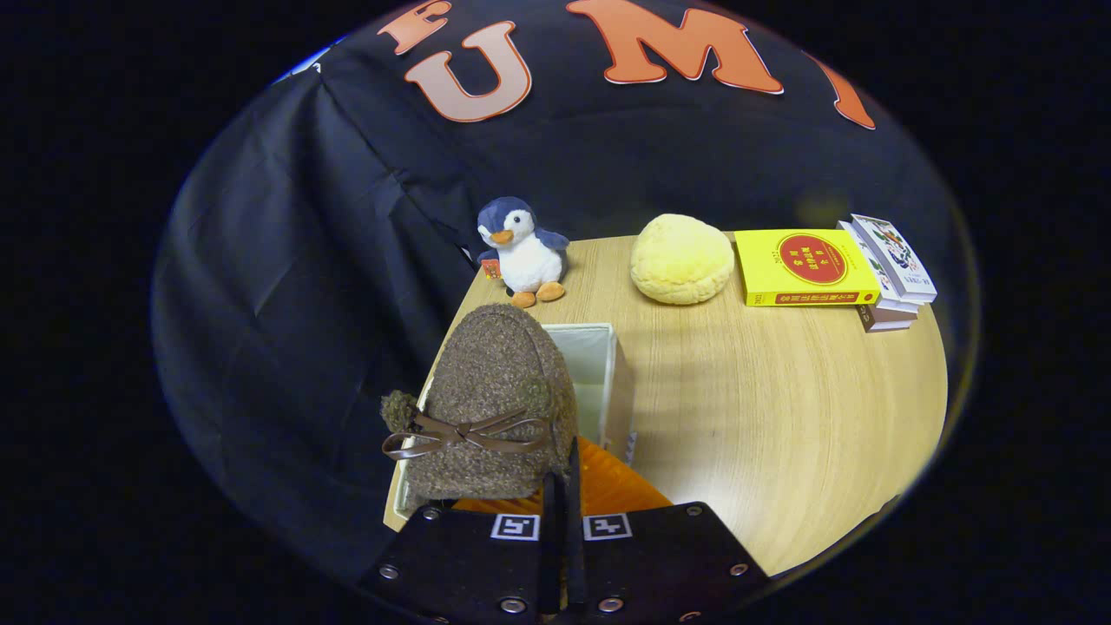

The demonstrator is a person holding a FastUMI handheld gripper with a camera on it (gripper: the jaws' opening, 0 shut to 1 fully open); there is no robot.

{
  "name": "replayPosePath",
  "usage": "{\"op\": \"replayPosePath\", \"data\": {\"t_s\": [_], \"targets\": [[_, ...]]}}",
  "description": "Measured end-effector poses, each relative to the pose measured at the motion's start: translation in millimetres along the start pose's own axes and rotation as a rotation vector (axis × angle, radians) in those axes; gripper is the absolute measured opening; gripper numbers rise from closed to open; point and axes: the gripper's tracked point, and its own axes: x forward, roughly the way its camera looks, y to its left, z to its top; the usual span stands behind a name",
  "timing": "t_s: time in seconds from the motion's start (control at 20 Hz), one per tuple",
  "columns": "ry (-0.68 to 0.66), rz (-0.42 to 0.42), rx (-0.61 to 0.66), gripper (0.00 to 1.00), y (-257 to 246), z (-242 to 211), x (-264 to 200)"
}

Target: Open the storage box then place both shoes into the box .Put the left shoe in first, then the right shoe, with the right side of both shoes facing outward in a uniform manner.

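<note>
Gripper (562, 508): low in the middle of the frame; its two black fingers stand pressed nearly together, with only a thin slit between them, and they pinch the back edge of the shoe.

Shoe (495, 399): a brown fuzzy slipper with a thin brown leather bow and a small pompon on its left side. It is just ahead of the fingers, a little to the left of them, and its toe points away from the camera. It hangs above the storage box (whether it touches the box I cannot tell).

Storage box (599, 373): white and open, at the left edge of the table, beyond the fingers; the shoe hides most of its left part.

Orange part (612, 486): a ribbed orange surface just right of the fingers, beside the box; what it is I cannot tell.

Table (781, 434): light wood, centre and right of the frame.

Far edge of the table: a plush penguin (523, 252) at upper centre-left, a yellow round cushion (681, 259) to its right, then a yellow book (805, 266) and a small stack of books (890, 269) at the upper right.
</note>
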Motion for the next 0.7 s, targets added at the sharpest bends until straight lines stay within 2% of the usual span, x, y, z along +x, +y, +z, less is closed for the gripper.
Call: {"op": "replayPosePath", "data": {"t_s": [0.15, 0.3, 0.45, 0.55, 0.7], "targets": [[0.04, -0.041, 0.007, 0.04, 4.2, -11.1, 22.4], [0.084, -0.044, 0.029, 0.04, 9.8, -19.8, 42.5], [0.099, -0.058, 0.031, 0.11, 9.9, -21.3, 54.0], [0.123, -0.056, 0.019, 0.16, 13.3, -29.2, 57.7], [0.095, 0.008, 0.036, 0.39, 29.8, -20.2, 46.7]]}}
